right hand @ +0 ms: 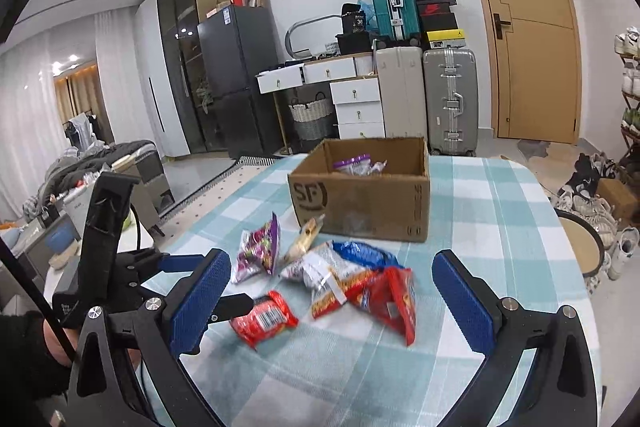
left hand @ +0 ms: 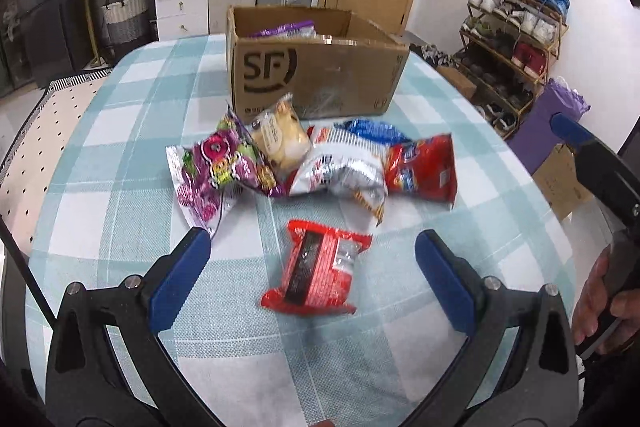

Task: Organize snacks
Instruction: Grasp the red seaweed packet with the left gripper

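Observation:
A small red snack pack lies on the checked tablecloth, between and just beyond the fingers of my open left gripper. Behind it lies a pile: a purple bag, a pale bun pack, a silver bag, a blue bag and a red bag. The cardboard SF box stands behind, with a purple pack inside. My right gripper is open and empty above the table, short of the red bag. The small red pack lies by its left finger.
The other hand-held gripper shows at the right edge in the left wrist view. Beyond the table are suitcases, white drawers, a door and a shoe rack. A round stool stands right of the table.

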### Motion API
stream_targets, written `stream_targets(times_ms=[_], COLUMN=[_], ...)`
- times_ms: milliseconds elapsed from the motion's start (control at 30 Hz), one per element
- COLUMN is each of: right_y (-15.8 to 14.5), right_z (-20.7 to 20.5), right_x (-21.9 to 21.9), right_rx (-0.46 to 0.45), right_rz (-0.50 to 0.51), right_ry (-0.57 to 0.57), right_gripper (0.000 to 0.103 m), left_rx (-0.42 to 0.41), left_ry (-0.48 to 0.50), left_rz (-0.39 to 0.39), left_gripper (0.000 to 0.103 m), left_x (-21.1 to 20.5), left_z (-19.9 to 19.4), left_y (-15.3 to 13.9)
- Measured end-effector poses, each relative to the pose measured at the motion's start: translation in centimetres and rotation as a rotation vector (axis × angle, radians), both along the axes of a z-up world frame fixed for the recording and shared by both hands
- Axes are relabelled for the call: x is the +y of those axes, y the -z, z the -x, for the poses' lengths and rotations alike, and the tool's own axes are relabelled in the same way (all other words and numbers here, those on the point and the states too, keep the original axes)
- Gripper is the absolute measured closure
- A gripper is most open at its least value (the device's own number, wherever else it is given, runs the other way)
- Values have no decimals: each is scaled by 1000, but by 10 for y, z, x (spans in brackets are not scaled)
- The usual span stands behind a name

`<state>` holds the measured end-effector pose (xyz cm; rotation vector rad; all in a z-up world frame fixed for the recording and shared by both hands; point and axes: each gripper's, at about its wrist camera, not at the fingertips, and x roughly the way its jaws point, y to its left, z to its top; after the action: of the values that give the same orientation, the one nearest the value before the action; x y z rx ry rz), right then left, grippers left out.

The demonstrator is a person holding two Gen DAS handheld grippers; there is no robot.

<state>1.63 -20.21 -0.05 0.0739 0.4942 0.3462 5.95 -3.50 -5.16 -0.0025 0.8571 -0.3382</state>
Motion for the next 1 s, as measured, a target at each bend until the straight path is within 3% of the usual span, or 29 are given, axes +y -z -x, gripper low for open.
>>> stream_targets(times_ms=[400,600,767,900,1000], right_y=[42,50,55,56,57], right_z=[5,10,12,12,13], right_x=[-12,-14,-14,-17,-18], right_rx=[65,68,72,81,81], right_rz=[-63,-66,-59,-77,-85], right_ry=[44,43,47,54,56], right_gripper=[0,1,1,1,1], left_rx=[64,100,117,119,92], left_ry=[34,53,62,93,58], left_rz=[3,-13,-20,-6,22], left_gripper=[4,25,49,62,62], left_x=[-6,-12,-15,-17,-9], left_z=[-10,-15,-19,-20,-21], left_y=[35,48,56,57,56])
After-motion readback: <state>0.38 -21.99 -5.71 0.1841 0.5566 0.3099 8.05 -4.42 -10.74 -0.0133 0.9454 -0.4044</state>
